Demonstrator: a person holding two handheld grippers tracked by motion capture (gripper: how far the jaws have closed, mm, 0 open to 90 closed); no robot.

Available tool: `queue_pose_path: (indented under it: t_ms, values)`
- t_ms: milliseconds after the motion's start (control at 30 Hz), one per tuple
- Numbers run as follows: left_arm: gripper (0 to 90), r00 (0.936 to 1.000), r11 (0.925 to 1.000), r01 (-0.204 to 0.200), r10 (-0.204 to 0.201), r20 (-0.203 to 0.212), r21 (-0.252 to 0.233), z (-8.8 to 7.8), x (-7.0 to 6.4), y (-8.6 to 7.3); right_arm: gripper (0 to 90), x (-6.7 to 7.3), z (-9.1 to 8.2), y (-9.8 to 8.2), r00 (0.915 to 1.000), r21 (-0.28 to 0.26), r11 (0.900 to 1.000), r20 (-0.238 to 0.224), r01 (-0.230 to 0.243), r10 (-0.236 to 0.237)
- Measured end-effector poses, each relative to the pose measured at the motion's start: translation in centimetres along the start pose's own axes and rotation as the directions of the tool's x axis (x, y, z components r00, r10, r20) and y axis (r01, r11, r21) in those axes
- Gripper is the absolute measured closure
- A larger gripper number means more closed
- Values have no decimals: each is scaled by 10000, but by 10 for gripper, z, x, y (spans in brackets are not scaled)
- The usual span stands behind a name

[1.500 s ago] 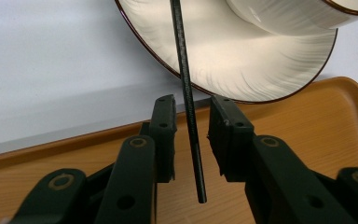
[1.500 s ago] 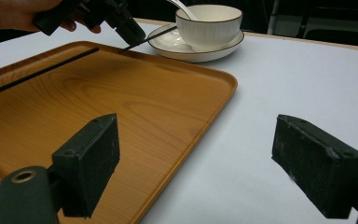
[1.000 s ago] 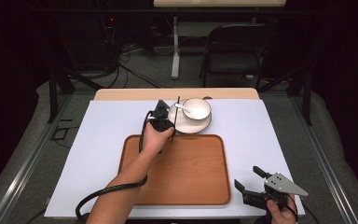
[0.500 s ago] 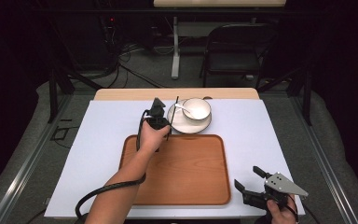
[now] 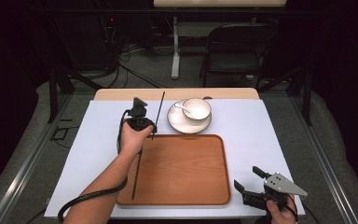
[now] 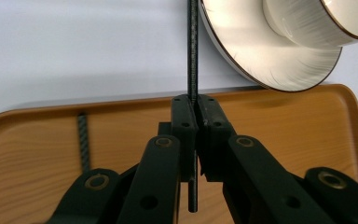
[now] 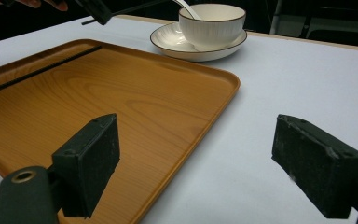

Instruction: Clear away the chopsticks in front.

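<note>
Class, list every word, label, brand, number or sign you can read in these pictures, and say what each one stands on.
None can be read.
The tray, plate, bowl, spoon, both black sticks and the white table cover carry no print.
The left gripper, shut on a stick, and the open right gripper show bare black pads and screw holes, no markings.
</note>
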State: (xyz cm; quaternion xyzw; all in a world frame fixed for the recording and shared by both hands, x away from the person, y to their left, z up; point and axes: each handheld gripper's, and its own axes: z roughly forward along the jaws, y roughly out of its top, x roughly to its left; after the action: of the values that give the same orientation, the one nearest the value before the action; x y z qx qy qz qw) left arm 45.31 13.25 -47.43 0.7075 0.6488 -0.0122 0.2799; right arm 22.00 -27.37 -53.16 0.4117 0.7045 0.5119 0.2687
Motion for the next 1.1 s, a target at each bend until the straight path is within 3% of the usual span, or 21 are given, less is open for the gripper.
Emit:
queue_pose_path:
  t_ms: [700, 900, 1100]
  values:
    - [864, 9992, 9989, -376, 373, -107, -294, -56, 23, -36, 147, -1, -1, -1, 9999, -77, 9998, -4, -171, 171]
    - [864, 9998, 9994, -144, 149, 163, -301, -69, 37, -58, 147, -1, -2, -1, 9999, -74, 9999, -15, -144, 143]
    - [864, 9998, 9996, -18, 23, 182, -278, -79, 53, -88, 147, 0, -2, 0, 9999, -53, 9999, 14, -111, 111]
